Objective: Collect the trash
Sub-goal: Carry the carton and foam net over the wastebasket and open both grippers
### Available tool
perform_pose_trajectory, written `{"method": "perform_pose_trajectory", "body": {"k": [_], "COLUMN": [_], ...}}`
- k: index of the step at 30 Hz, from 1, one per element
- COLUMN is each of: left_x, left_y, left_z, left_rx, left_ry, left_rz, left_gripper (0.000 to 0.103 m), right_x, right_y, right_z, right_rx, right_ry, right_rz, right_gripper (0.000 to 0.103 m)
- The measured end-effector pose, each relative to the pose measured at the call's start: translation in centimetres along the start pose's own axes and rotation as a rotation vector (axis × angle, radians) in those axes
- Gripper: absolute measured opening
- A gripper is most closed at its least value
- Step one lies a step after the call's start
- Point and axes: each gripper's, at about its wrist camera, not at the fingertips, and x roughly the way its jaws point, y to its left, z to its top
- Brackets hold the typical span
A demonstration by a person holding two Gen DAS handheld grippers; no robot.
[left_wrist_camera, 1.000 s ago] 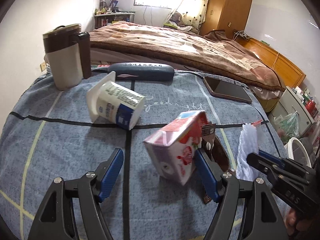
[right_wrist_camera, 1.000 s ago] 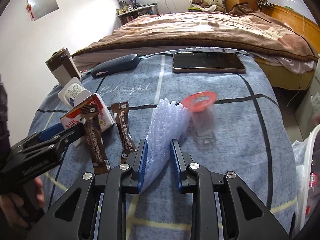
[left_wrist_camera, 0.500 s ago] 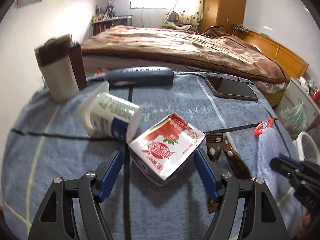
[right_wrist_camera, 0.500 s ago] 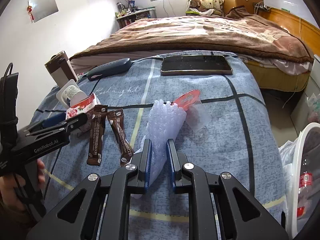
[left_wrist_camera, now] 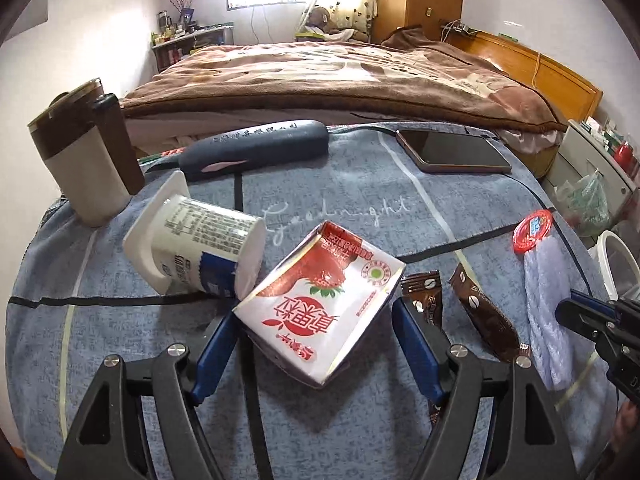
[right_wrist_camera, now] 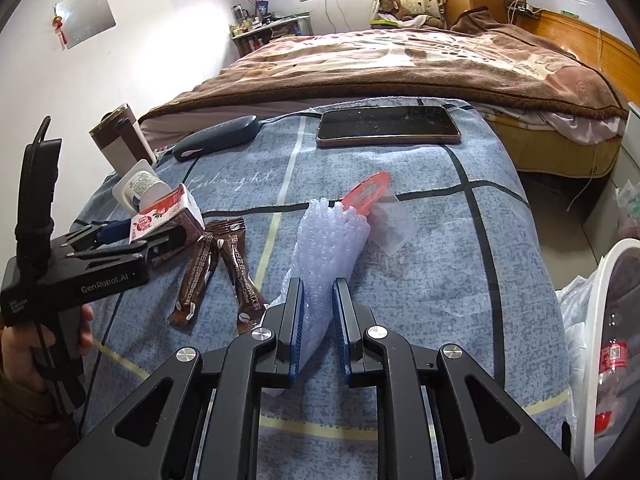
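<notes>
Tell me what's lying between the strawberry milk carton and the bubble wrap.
Two brown coffee sachets lie side by side on the cloth between the strawberry milk carton and the bubble wrap, clearest in the right wrist view.

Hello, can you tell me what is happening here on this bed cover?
A person with a gripper in each hand is picking up trash from a blue blanket. The left gripper is open with its fingers either side of a strawberry milk carton. The right gripper is shut on a wad of bubble wrap. A yogurt cup and two coffee sachets lie nearby, not yet collected.
</notes>
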Motion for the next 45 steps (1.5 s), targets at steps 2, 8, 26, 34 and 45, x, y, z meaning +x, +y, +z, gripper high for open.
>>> {"method": "perform_pose_trajectory", "body": {"k": [2, 8, 26, 34, 45], "left_x": [0.0, -0.3, -4.2, -5.8, -8.5], "left_y": [0.1, -0.1, -1.7, -2.7, -4.6], "left_z": [0.0, -0.3, -2.2, -3.2, -4.1], "left_rx": [-0.016, -0.029, -0.068, -0.084, -0.064], "left_ry": [0.001, -0.003, -0.069, -0.093, -0.141], "left_rz": [-0.027, -0.036, -0.005, -0.012, -0.001], "left_gripper": [0.075, 0.067, 0.063, 0.063, 0.063], "right_x": [0.0, 0.0, -1.9, -2.8, -4.9], "right_y": [0.0, -0.1, 0.0, -0.3, -0.8], "right_z": [0.0, 0.0, -0.5, -1.0, -1.7], "right_rx": [0.0, 0.003, -0.009, -0.009, -0.01], "right_ry": [0.0, 0.0, -0.03, -0.051, -0.083], "right_rz": [0.0, 0.002, 0.01, 0.013, 0.022], "right_gripper": [0.017, 0.017, 0.015, 0.014, 0.014]}}
